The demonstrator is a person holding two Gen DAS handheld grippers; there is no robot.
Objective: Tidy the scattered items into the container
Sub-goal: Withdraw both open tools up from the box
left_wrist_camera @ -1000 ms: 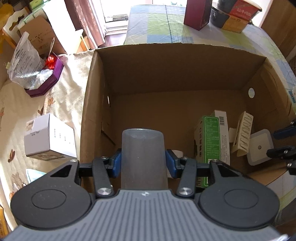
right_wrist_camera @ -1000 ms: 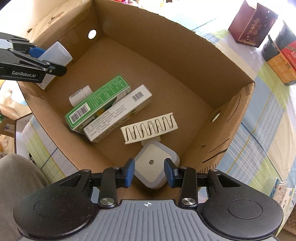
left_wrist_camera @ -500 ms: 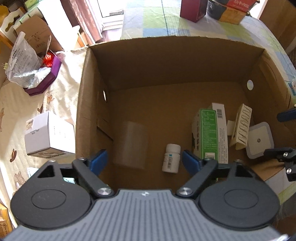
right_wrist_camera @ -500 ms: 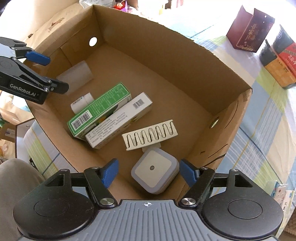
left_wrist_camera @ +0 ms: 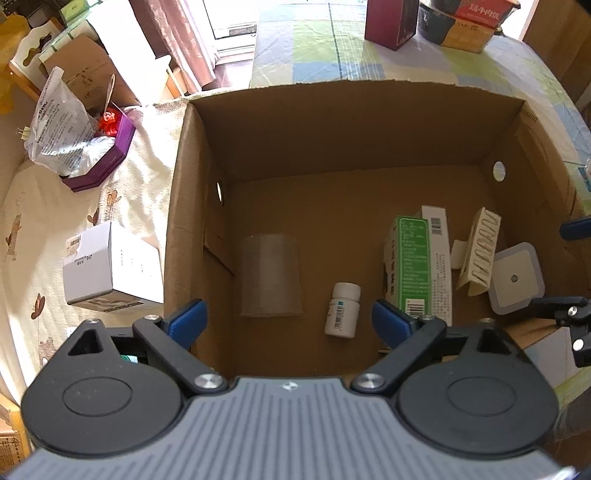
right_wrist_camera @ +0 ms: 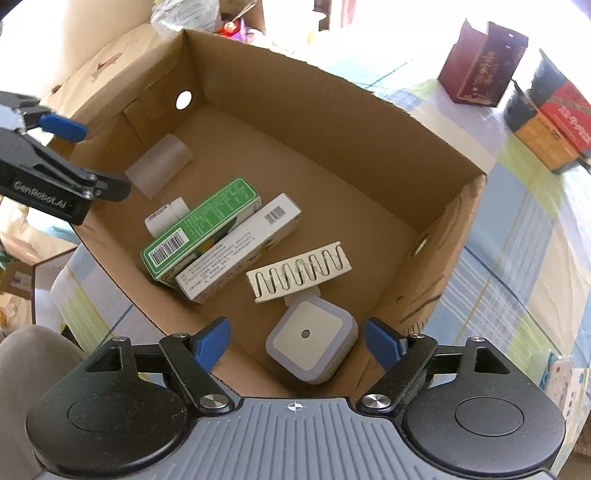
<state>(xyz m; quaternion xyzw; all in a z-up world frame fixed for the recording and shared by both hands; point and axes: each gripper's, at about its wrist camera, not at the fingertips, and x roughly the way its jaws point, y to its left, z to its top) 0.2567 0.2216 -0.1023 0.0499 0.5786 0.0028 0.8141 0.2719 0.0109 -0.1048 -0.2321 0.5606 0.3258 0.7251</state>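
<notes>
Cardboard box [left_wrist_camera: 192,206], released cup [left_wrist_camera: 269,277] lying inside, fingers [left_wrist_camera: 186,319] spread

**Layout of the box and its surroundings**

A box [left_wrist_camera: 192,206] is set on the surface [left_wrist_camera: 317,48]. Inside it, seen from the left wrist view, a cup [left_wrist_camera: 269,277] is laid on its side near the left wall. A bottle [left_wrist_camera: 342,309] is laid to the right of the cup, apart from it. Further right, two cartons [left_wrist_camera: 410,266] are laid side by side, touching. A slotted piece [left_wrist_camera: 480,251] is placed right of the cartons, and a square device [left_wrist_camera: 515,277] is found just beside it, by the right wall. Outside, a small box [left_wrist_camera: 107,269] is placed left of the box, with a tray [left_wrist_camera: 107,162] behind it. Three packages [left_wrist_camera: 391,22] are stood behind the box, well apart from it.
</notes>
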